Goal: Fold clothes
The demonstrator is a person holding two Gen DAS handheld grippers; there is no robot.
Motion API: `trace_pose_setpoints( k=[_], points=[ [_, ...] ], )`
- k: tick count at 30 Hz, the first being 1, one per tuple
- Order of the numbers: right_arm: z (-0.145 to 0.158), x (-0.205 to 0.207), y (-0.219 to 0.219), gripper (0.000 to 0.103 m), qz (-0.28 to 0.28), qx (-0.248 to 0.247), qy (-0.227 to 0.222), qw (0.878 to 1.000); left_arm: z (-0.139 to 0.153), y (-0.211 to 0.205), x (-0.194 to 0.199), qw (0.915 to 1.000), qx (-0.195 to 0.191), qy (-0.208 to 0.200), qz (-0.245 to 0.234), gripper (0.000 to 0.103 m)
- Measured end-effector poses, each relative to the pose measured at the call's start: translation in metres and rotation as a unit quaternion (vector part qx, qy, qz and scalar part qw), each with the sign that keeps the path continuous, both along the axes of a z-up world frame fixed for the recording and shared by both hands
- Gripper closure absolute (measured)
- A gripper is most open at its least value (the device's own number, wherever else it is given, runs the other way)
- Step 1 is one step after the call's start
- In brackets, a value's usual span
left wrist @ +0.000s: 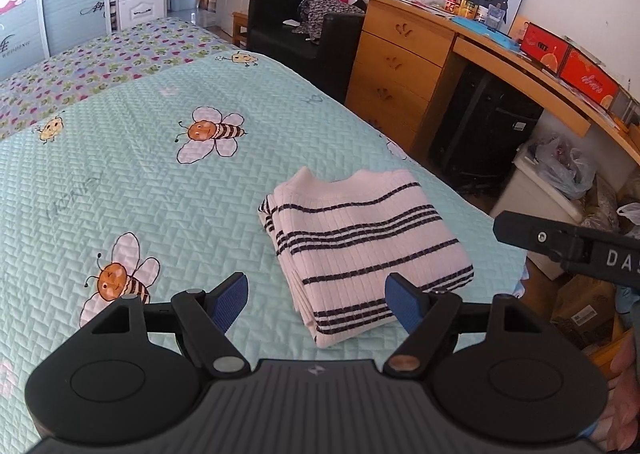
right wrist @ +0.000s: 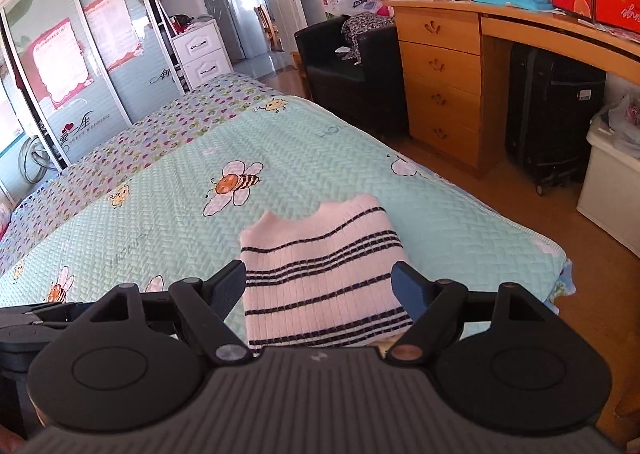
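Striped sweater (left wrist: 360, 242) lies folded on the bed (left wrist: 140, 182), near its desk-side edge. Left tongs (left wrist: 316, 308) and right tongs (right wrist: 320, 290) stand wide open above it, holding nothing. Fold judged complete; next, fetch another garment.

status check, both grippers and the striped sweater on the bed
Left gripper open, empty. Right gripper open, empty, above the striped sweater. Sweater folded, flat on the bee-print quilt. Nothing in the way.
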State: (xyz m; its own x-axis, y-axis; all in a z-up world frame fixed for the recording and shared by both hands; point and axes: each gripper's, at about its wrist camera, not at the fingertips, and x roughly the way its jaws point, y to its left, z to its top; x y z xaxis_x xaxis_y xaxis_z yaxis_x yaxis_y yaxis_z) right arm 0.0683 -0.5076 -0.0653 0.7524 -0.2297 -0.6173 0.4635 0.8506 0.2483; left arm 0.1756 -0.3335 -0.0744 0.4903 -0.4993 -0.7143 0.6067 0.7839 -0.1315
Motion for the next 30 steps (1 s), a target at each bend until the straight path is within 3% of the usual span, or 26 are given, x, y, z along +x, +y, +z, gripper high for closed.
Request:
trace_pose_setpoints(
  k=[30],
  points=[
    [-0.007,0.008,-0.002,0.023,0.003,-0.004,0.014,1.0,0.001,-0.019,-0.015,0.9997,0.016,-0.015,-0.009,0.025]
  ],
)
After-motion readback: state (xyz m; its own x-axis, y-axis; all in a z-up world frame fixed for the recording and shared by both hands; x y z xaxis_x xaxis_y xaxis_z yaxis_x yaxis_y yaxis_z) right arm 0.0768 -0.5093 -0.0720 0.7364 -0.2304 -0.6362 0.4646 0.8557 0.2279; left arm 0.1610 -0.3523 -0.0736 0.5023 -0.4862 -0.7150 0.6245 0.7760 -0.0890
